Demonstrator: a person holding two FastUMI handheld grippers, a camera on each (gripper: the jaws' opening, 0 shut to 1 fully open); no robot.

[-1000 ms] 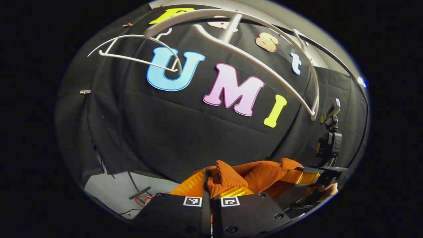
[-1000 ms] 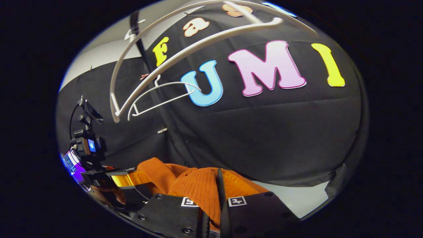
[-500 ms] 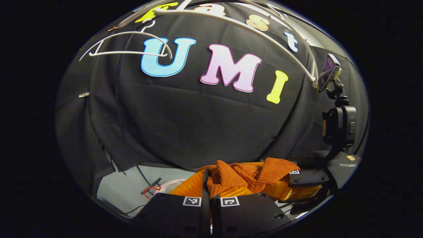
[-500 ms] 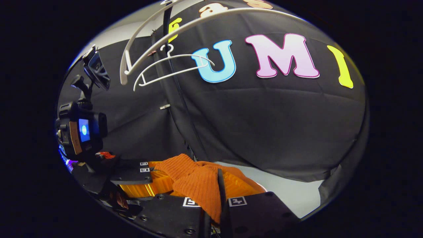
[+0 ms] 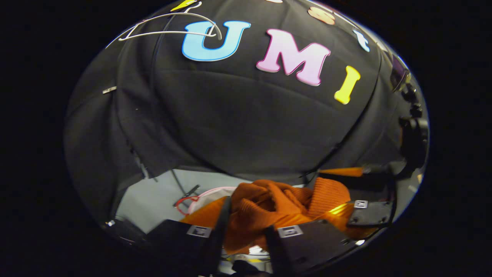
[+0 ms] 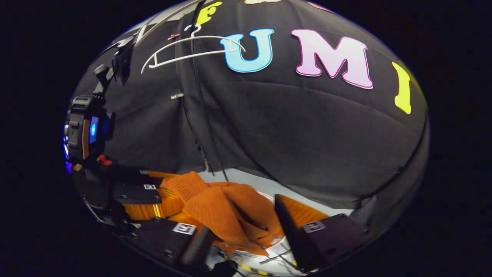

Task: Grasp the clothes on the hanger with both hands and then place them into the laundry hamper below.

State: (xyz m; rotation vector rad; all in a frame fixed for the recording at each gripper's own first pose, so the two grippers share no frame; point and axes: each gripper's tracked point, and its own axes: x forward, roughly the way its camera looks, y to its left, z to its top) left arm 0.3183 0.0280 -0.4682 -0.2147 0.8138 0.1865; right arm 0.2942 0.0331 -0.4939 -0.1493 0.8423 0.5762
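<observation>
Orange knit sweater (image 5: 269, 207) is off its hanger (image 6: 184, 50), over the hamper rim (image 6: 271, 198) (partly hidden). Left gripper (image 5: 246, 234) and right gripper (image 6: 246, 234) both spread; drop apparently underway.

Black cloth wall (image 5: 238, 127) hangs in soft folds behind, dimly lit. A pale grey floor (image 5: 153, 200) shows beneath its hem. A black cable (image 6: 200, 107) runs down the cloth.

clothes (image 5: 269, 206) between left gripper (image 5: 246, 234) fingers, hanger (image 6: 192, 48) above on wall
</observation>
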